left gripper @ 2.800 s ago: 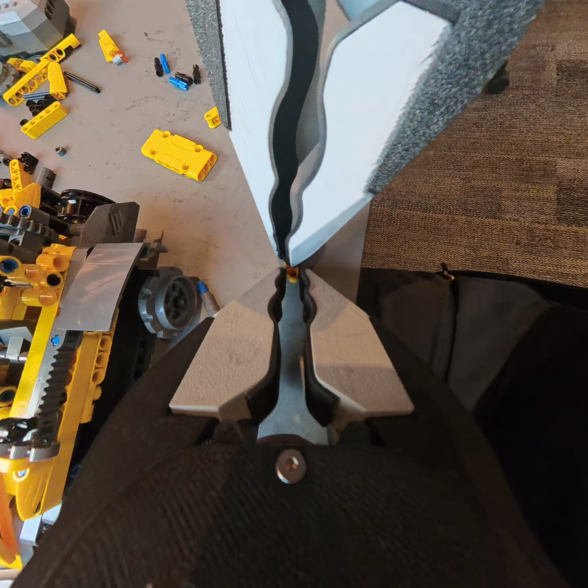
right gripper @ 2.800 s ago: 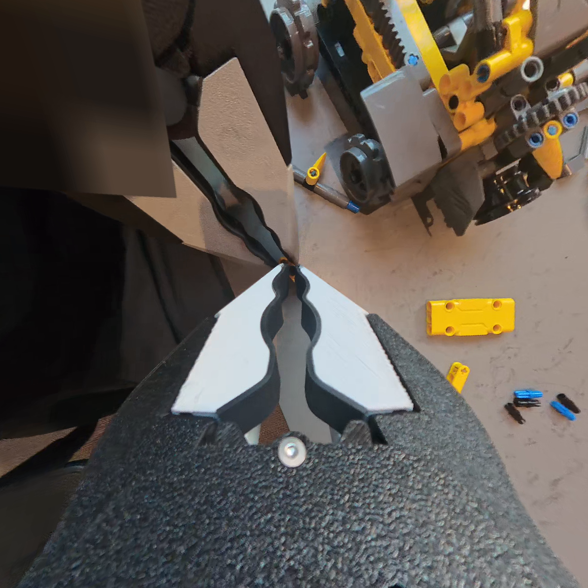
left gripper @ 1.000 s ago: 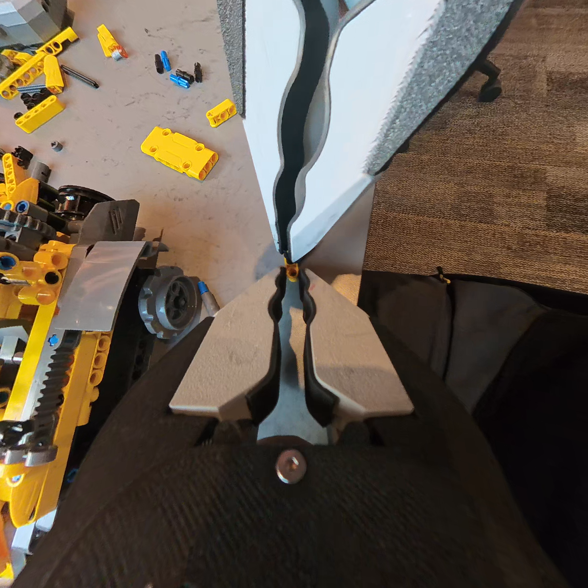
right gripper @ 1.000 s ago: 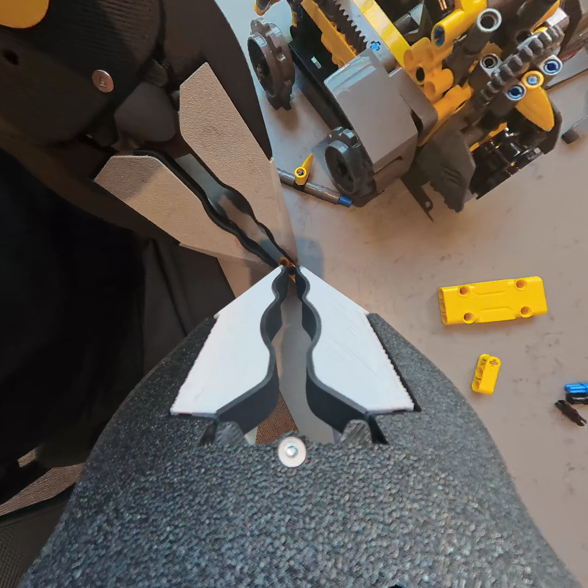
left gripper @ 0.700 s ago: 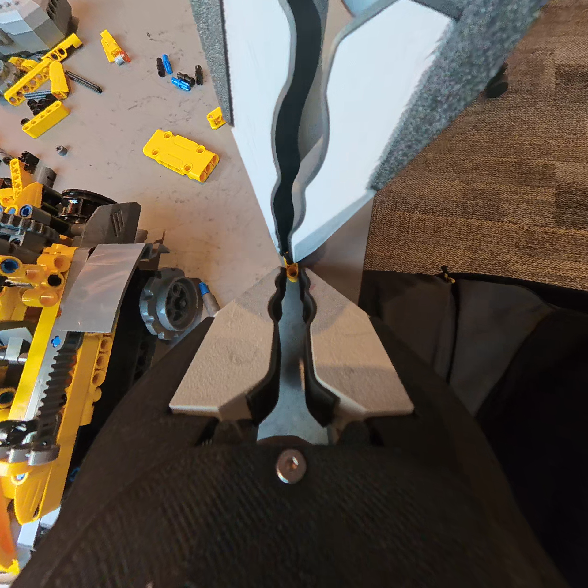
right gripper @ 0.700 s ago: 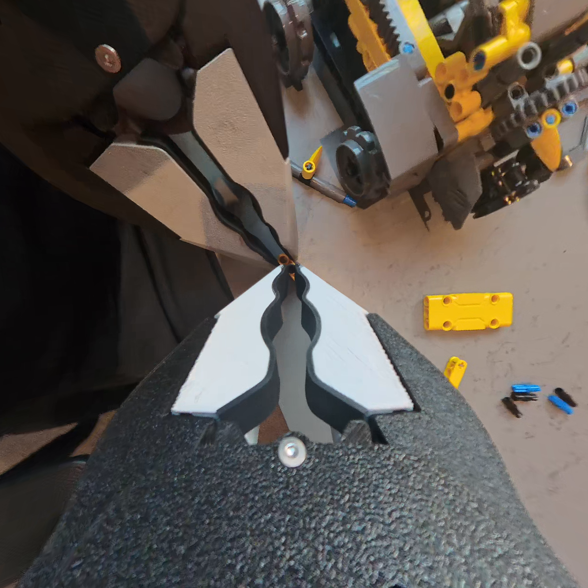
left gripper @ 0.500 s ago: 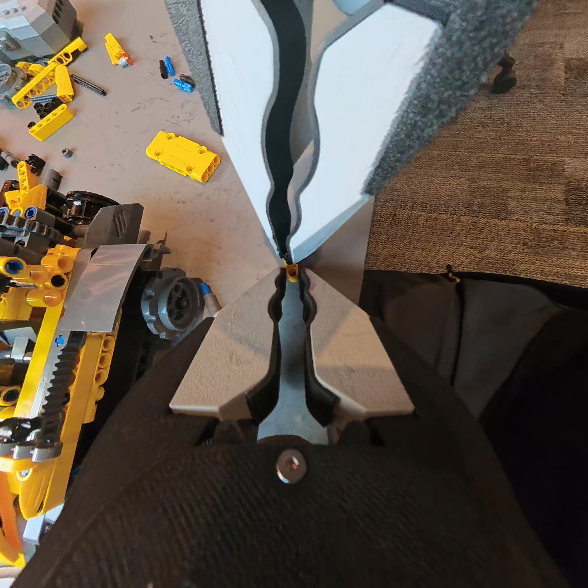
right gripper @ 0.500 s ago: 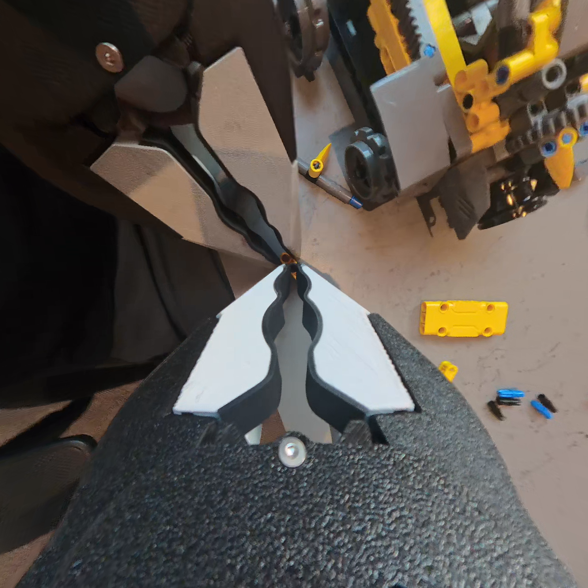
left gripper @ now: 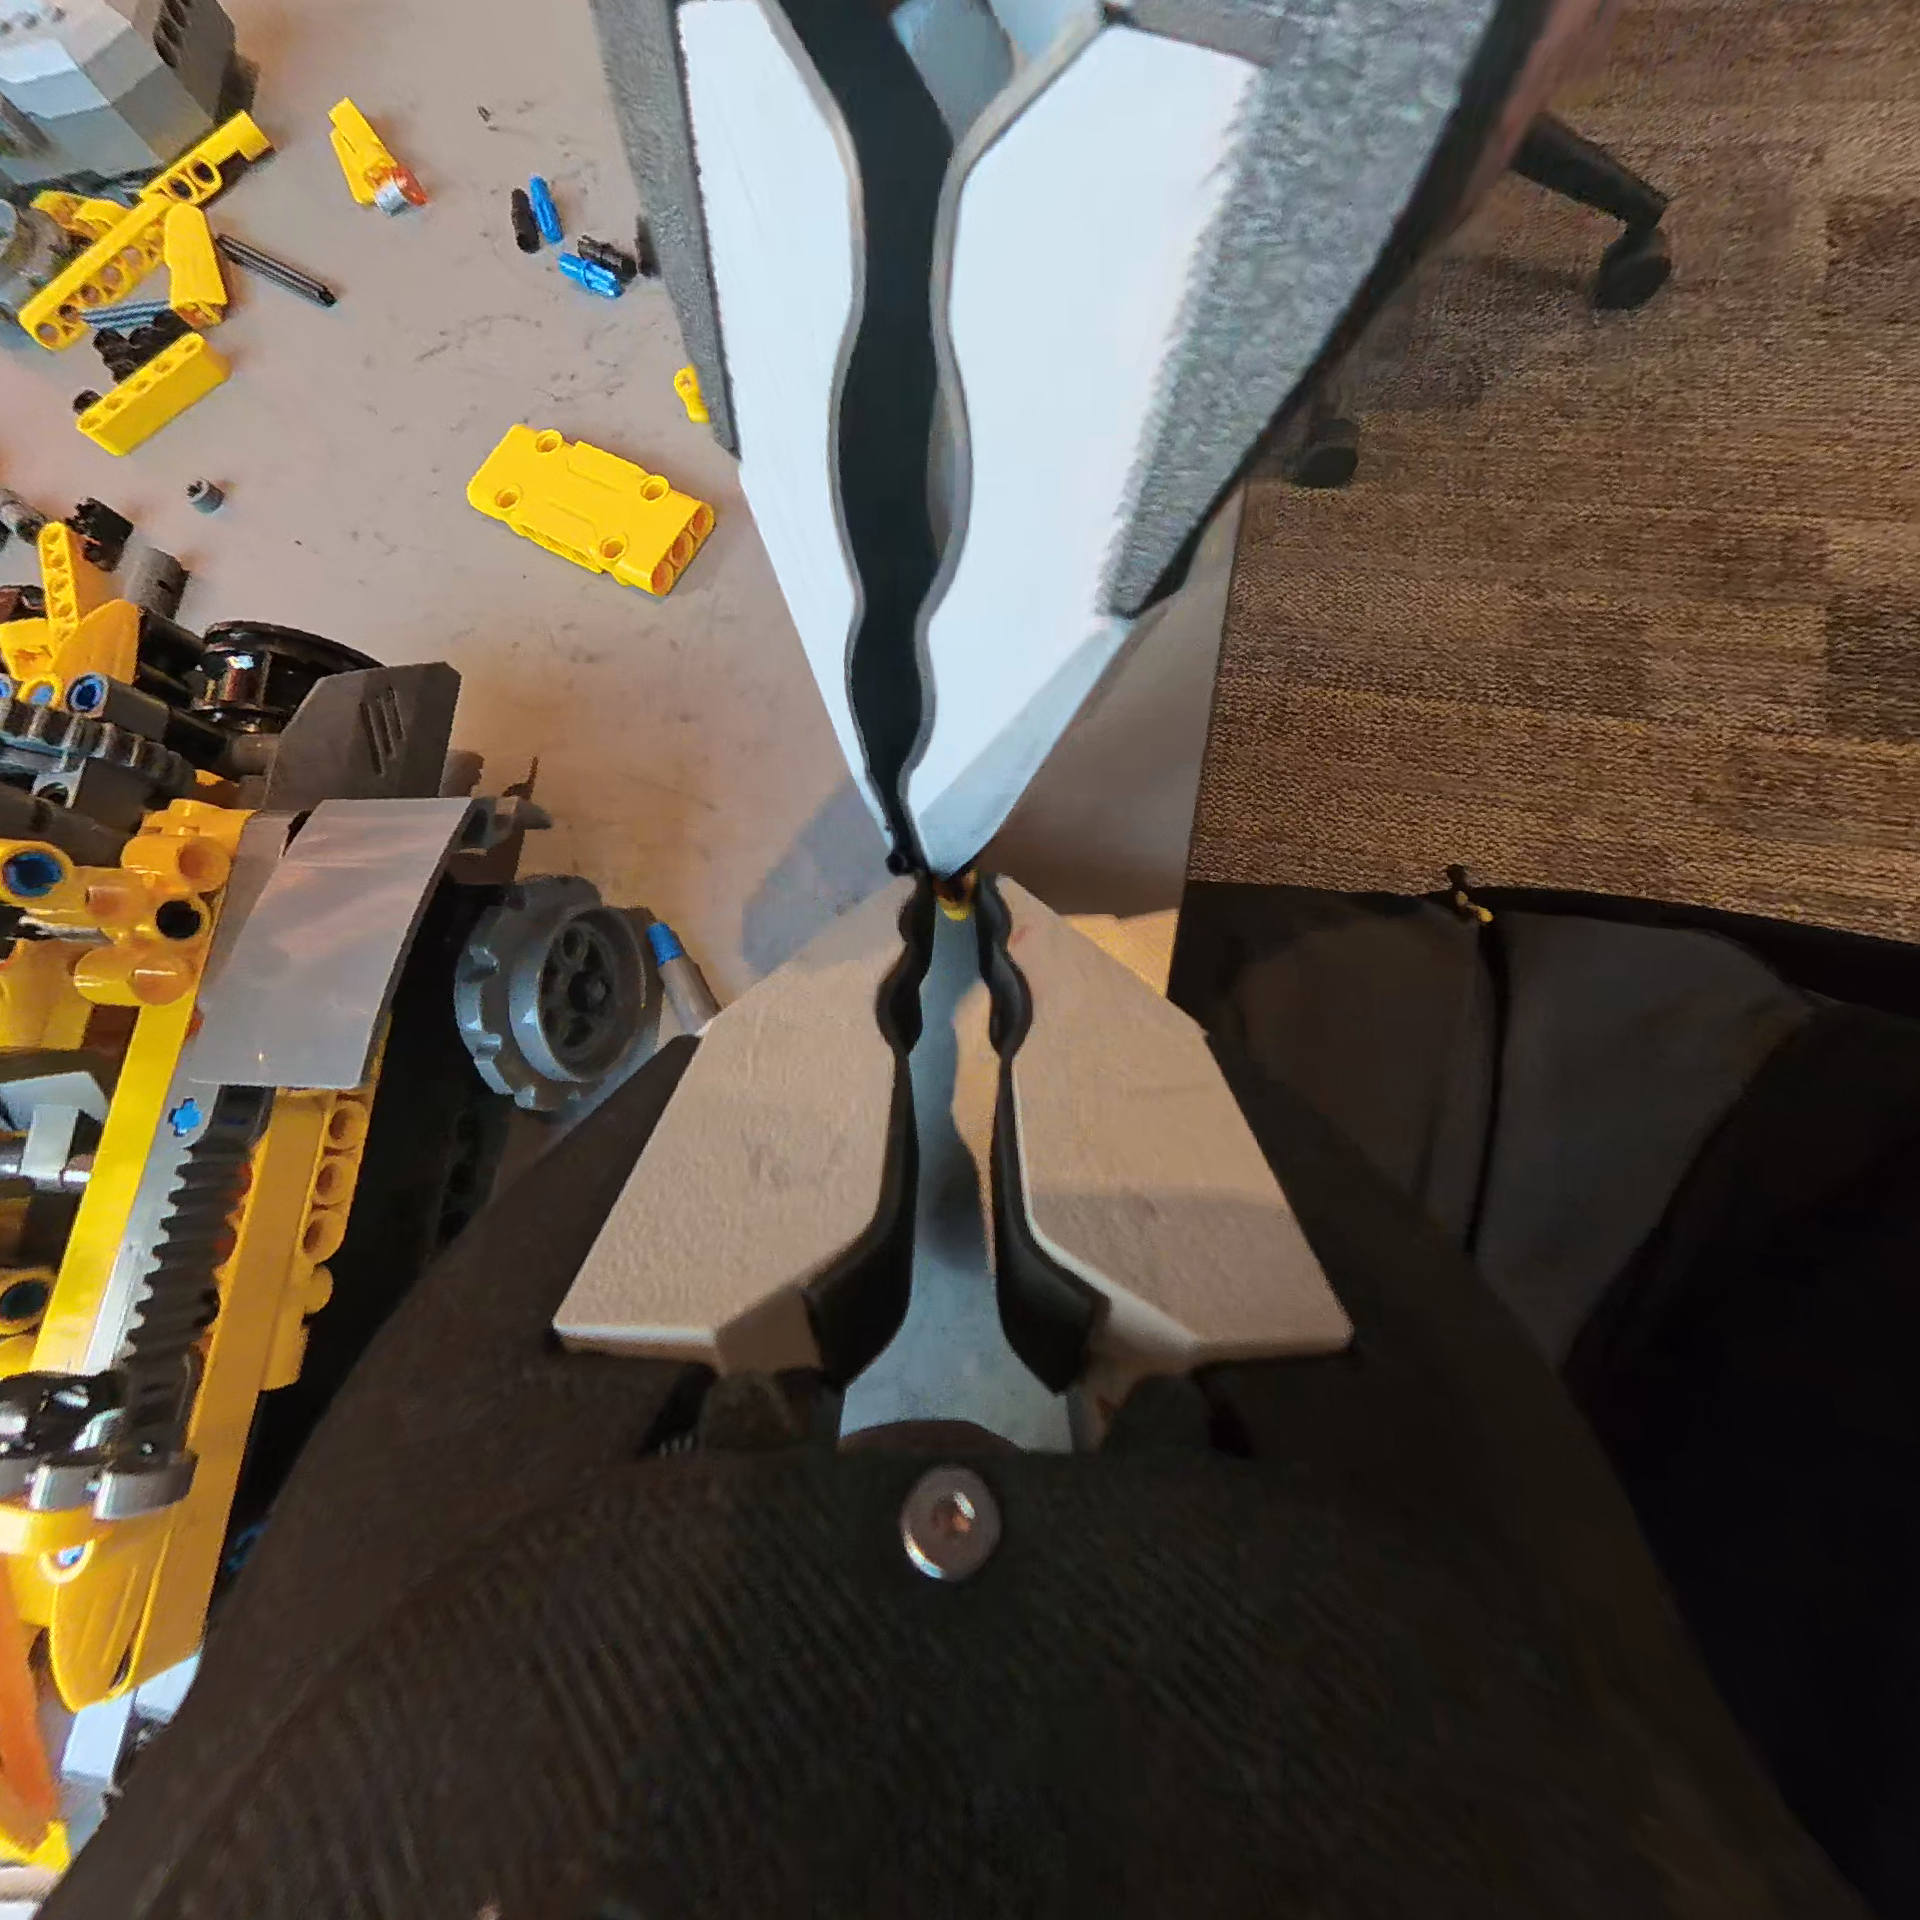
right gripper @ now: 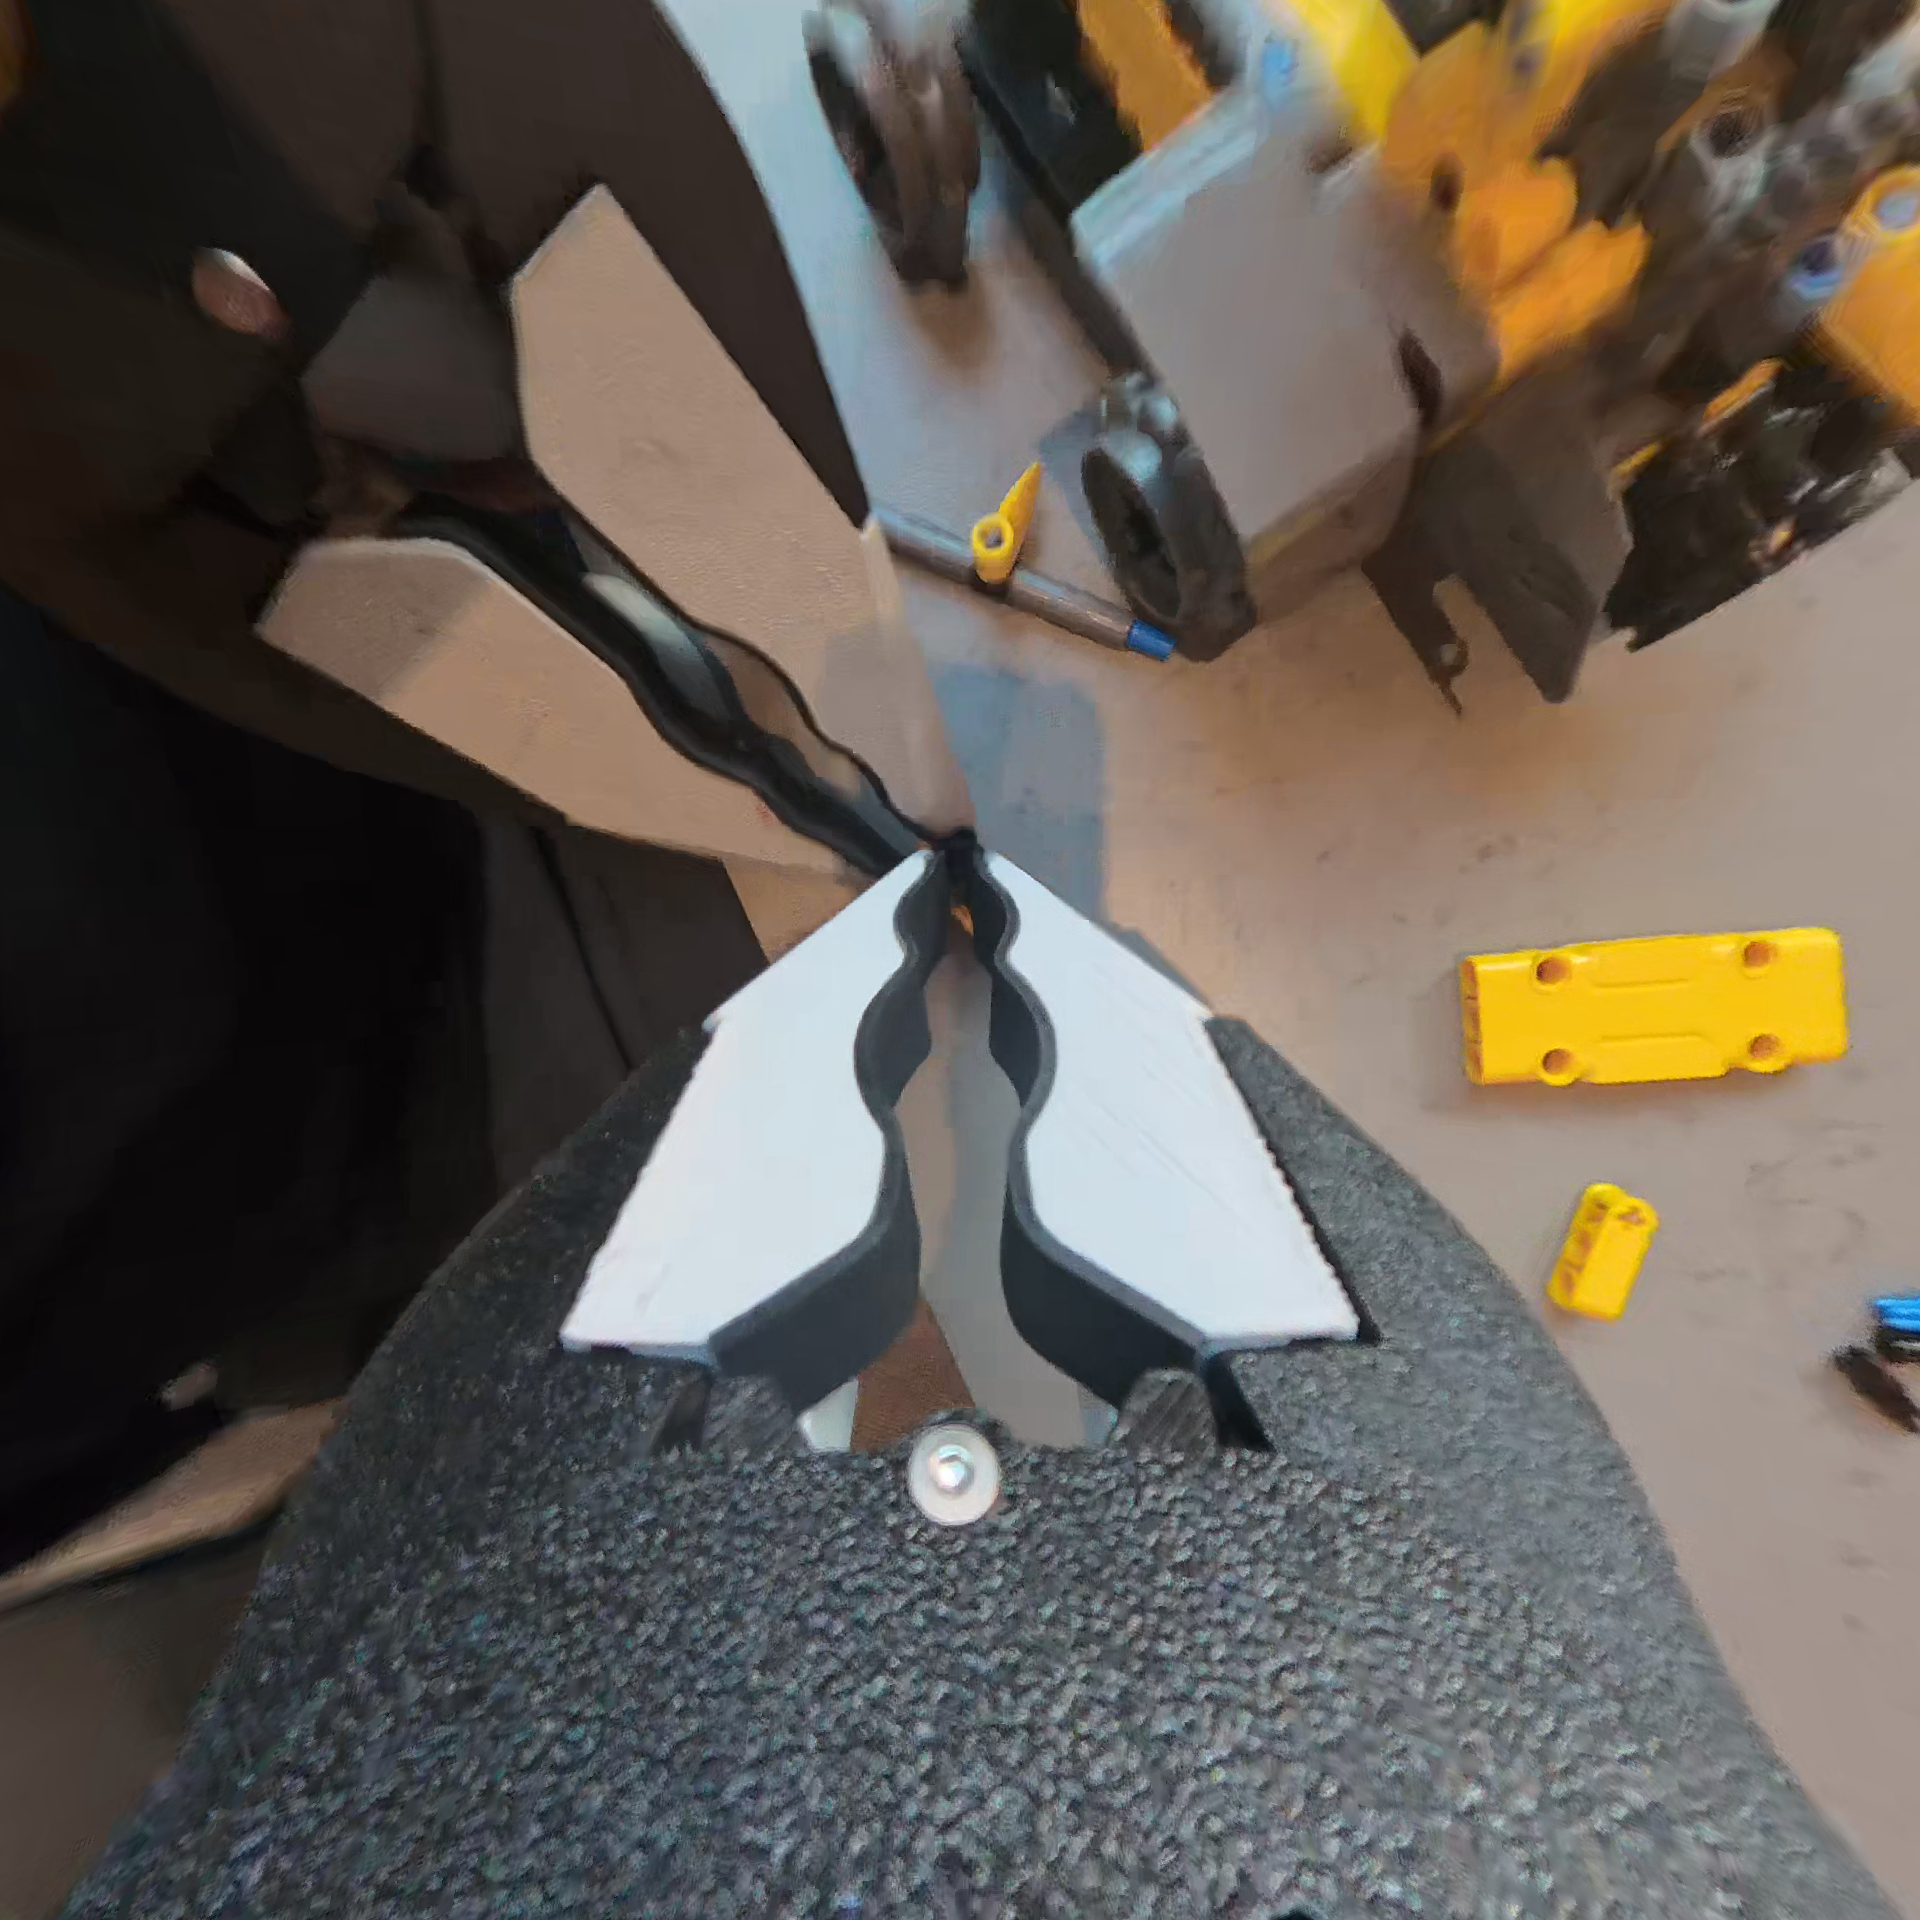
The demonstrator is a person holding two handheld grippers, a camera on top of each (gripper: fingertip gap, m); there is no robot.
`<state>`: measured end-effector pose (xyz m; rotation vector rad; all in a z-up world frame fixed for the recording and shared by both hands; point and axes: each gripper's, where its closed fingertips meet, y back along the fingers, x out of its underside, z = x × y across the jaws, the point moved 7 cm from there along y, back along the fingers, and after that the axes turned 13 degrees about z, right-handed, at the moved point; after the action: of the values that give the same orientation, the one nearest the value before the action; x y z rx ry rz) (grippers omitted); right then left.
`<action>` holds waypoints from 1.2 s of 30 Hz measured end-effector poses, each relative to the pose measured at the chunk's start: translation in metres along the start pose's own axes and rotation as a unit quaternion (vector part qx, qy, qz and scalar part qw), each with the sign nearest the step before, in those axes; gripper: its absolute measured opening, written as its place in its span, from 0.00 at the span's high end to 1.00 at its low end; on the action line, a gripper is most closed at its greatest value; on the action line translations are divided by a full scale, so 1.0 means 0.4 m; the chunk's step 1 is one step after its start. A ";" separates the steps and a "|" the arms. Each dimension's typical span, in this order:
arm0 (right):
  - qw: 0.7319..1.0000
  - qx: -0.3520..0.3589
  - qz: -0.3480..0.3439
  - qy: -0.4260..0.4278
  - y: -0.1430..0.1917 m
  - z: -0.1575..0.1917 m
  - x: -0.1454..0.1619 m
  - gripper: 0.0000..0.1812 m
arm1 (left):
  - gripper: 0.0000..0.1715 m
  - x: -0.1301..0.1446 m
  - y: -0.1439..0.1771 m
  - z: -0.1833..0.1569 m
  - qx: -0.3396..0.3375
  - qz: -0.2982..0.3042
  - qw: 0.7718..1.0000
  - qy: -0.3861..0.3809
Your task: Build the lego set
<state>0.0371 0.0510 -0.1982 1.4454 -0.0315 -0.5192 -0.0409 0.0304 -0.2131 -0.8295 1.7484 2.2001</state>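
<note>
Your yellow model (right gripper: pixel 1558 208) is motion-blurred and cut off at the top edge in the right wrist view; the tiny orange piece (left gripper: pixel 954 902) between both tips is mostly hidden.

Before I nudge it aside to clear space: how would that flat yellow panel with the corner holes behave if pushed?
The flat yellow panel lies broad-side down on the table, so it would probably slide, not roll or tip. It looks like rigid moulded plastic, likely light and stiff. The small yellow connector nearby might get knocked along.
</note>
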 end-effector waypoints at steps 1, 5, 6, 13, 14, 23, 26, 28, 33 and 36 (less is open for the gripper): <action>1.000 -0.014 -0.019 -0.016 0.001 -0.003 0.001 0.98 | 0.97 0.000 0.000 0.000 0.002 -0.001 1.000 0.000; 0.999 0.017 -0.036 0.006 0.003 0.005 0.007 0.98 | 0.97 -0.001 0.000 0.000 0.005 -0.002 1.000 0.000; 0.999 0.021 -0.037 0.013 0.006 0.007 0.008 0.98 | 0.97 -0.001 0.000 -0.001 0.004 -0.002 1.000 -0.001; 0.993 0.006 -0.118 -0.002 0.009 0.004 0.036 0.98 | 0.97 -0.001 0.001 -0.001 0.002 -0.002 1.000 -0.003; 0.992 0.002 -0.128 -0.004 0.008 0.004 0.040 0.98 | 0.97 -0.001 0.001 0.000 0.003 -0.002 1.000 -0.002; 0.979 -0.017 -0.198 -0.044 0.003 0.002 0.070 0.98 | 0.97 -0.001 0.001 0.000 0.003 -0.002 1.000 -0.001; 0.974 -0.022 -0.221 -0.052 0.013 0.005 0.069 0.98 | 0.93 0.000 0.003 -0.001 0.004 -0.004 1.000 -0.002; 0.969 -0.029 -0.239 -0.060 0.020 0.006 0.069 0.98 | 0.92 0.000 0.003 0.000 0.002 -0.004 1.000 -0.002; 0.956 -0.055 -0.275 -0.087 0.026 0.006 0.073 0.98 | 0.90 -0.002 0.010 -0.001 -0.002 -0.016 1.000 -0.005; 0.940 -0.100 -0.307 -0.109 0.031 0.013 0.072 0.98 | 0.92 -0.005 0.023 -0.004 -0.014 -0.040 0.999 -0.012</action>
<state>0.0649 0.0365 -0.1938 1.1758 0.2985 -1.1598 -0.0434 0.0266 -0.2046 -0.8605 1.6479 2.1779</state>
